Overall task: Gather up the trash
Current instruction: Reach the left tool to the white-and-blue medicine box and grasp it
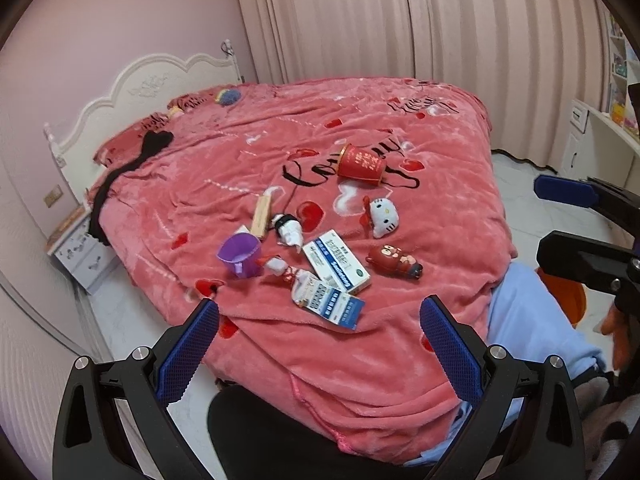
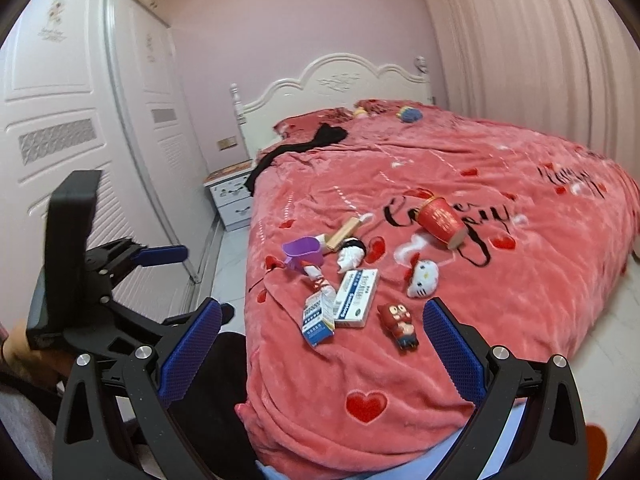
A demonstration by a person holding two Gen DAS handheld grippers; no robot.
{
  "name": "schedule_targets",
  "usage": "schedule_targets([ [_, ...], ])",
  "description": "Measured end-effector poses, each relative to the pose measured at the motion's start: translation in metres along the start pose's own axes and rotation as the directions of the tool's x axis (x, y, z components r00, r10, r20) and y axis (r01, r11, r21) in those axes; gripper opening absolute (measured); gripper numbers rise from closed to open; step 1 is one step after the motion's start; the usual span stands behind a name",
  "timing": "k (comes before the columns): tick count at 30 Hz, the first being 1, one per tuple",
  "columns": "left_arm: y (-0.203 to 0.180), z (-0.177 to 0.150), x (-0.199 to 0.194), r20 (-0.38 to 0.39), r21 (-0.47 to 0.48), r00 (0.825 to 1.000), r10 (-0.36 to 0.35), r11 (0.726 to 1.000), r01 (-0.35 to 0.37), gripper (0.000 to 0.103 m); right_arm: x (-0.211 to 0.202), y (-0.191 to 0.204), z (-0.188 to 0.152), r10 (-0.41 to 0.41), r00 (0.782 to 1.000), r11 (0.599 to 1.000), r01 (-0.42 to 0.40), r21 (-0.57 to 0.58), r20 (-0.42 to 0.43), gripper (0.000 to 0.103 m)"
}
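Observation:
Trash lies on the pink bed cover (image 1: 400, 340): two white-and-blue medicine boxes (image 1: 336, 266) (image 1: 332, 302), a red paper cup (image 1: 360, 164) on its side, a crumpled white wrapper (image 1: 288, 230), a red-white wrapper (image 1: 280, 268) and a tan stick box (image 1: 262, 216). In the right wrist view they show as boxes (image 2: 356, 298) (image 2: 318, 316), cup (image 2: 440, 222) and wrapper (image 2: 350, 256). My left gripper (image 1: 320, 320) is open and empty, just short of the nearer box. My right gripper (image 2: 322, 320) is open and empty above the bed's corner.
A purple toy cup (image 1: 240, 256), a Hello Kitty plush (image 1: 382, 216) and a red bear toy (image 1: 394, 260) lie among the trash. Black clothing (image 1: 120, 176) hangs off the bed's left side. A nightstand (image 1: 80, 256), headboard (image 1: 140, 92), wardrobe (image 2: 80, 120) and curtain (image 1: 400, 20) surround the bed.

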State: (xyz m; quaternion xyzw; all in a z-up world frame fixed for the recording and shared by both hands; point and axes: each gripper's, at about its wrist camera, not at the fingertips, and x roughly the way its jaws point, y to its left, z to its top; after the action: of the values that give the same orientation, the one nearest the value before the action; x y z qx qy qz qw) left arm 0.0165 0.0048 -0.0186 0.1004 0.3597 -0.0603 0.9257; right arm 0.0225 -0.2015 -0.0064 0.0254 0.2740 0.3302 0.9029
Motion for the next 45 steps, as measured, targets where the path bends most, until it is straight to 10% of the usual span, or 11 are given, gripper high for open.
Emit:
schedule_targets([
  [45,0.013,0.016,0.142,-0.298,0.038,0.945,-0.138,0.987,0.157,0.099,0.142,-0.074,0.001,0.084,0.945,0.991,-0.113,-0.072,-0.317,0.099],
])
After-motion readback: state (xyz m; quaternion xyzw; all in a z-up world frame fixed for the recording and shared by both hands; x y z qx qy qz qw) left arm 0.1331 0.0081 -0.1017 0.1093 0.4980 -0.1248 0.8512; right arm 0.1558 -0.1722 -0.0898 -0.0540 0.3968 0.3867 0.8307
